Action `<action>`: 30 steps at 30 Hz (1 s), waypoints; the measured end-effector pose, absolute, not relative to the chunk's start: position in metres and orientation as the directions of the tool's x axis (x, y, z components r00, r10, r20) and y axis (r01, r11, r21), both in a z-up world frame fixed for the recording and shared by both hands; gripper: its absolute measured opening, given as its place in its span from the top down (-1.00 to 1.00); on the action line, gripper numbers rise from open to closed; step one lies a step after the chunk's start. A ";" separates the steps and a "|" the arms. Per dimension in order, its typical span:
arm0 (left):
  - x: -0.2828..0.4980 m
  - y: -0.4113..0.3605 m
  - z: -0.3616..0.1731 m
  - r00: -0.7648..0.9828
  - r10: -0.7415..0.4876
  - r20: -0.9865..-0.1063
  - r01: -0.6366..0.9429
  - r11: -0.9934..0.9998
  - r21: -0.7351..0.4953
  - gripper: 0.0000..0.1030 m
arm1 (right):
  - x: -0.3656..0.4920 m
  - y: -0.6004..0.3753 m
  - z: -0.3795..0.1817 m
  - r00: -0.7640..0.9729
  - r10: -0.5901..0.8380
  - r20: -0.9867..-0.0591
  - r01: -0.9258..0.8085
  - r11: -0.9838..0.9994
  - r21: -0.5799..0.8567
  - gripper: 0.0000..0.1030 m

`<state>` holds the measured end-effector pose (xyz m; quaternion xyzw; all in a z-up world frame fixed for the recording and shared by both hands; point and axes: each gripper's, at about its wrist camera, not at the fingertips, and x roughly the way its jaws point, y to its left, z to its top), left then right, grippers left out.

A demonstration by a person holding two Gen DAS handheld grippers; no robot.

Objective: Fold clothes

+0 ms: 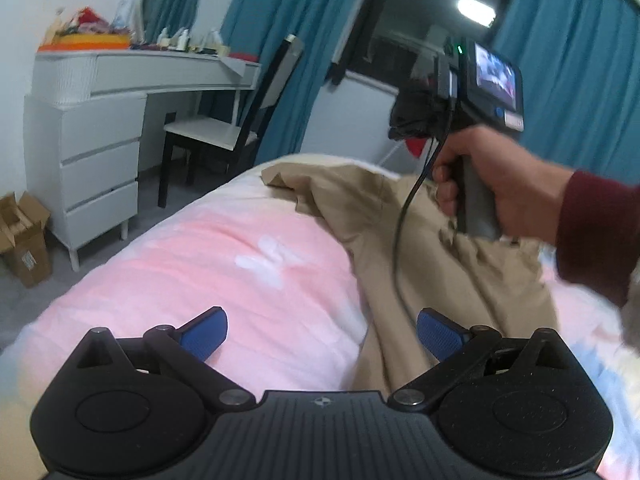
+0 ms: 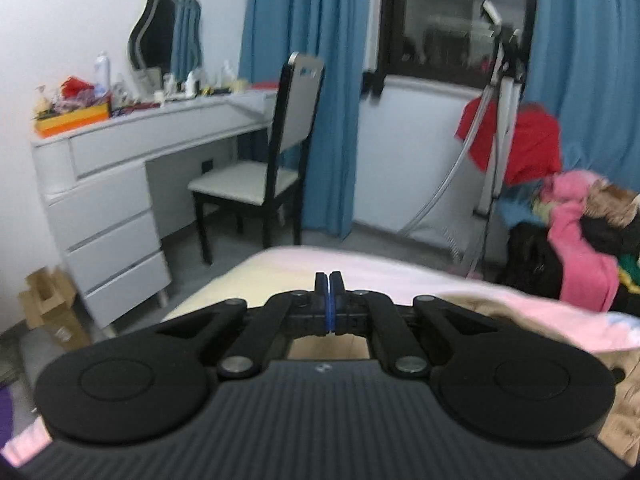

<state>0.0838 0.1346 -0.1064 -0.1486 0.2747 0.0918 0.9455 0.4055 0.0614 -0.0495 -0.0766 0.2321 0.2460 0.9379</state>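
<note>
A tan garment [image 1: 420, 248] lies crumpled on the pink bed cover [image 1: 224, 264], running from the far end of the bed toward me on the right. My left gripper [image 1: 322, 334] is open and empty, low over the cover, its right blue pad [image 1: 438, 336] over the garment's near end. The right gripper's body [image 1: 476, 92], held in a hand with a dark red sleeve, hovers above the garment. In the right wrist view my right gripper [image 2: 329, 300] is shut with nothing seen between its pads; tan cloth [image 2: 472, 304] lies below and to its right.
A white dresser [image 2: 108, 200] with clutter, a mirror and a black chair [image 2: 264, 184] stand beyond the bed on the left. A cardboard box [image 2: 48, 308] sits on the floor. A pile of clothes [image 2: 576, 232] and a stand [image 2: 500, 120] are at the right by blue curtains.
</note>
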 end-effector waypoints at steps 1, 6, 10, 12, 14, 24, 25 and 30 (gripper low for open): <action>0.087 0.134 -0.108 0.821 0.102 -0.562 -0.260 0.943 -0.208 -0.98 | 0.403 0.065 -0.054 0.740 0.450 -0.499 -0.530 0.848 -0.022 0.89; 0.094 0.148 -0.119 0.772 0.117 -0.625 -0.327 0.916 -0.232 -0.98 | 0.380 0.094 -0.083 0.613 0.543 -0.574 -0.689 0.723 -0.052 -0.08; 0.095 0.156 -0.125 0.756 0.129 -0.642 -0.361 0.900 -0.244 -0.98 | 0.368 0.119 -0.104 0.584 0.577 -0.572 -0.732 0.678 -0.064 -0.38; 0.096 0.156 -0.127 0.754 0.141 -0.642 -0.368 0.900 -0.235 -0.98 | 0.367 0.129 -0.114 0.586 0.568 -0.578 -0.729 0.681 -0.070 -0.36; 0.100 0.155 -0.128 0.748 0.156 -0.645 -0.372 0.904 -0.213 -0.98 | 0.369 0.135 -0.121 0.618 0.522 -0.588 -0.702 0.703 -0.114 -0.03; 0.100 0.139 -0.117 0.829 0.107 -0.549 -0.277 0.931 -0.237 -0.98 | 0.380 0.044 -0.070 0.774 0.465 -0.430 -0.524 0.851 -0.025 0.78; 0.097 0.137 -0.113 0.850 0.093 -0.519 -0.257 0.932 -0.254 -0.98 | 0.383 0.024 -0.063 0.796 0.447 -0.407 -0.485 0.874 0.012 0.78; 0.095 0.124 -0.107 0.891 0.041 -0.452 -0.182 0.944 -0.275 -0.98 | 0.398 -0.091 -0.064 0.864 0.314 -0.393 -0.232 0.942 0.242 0.78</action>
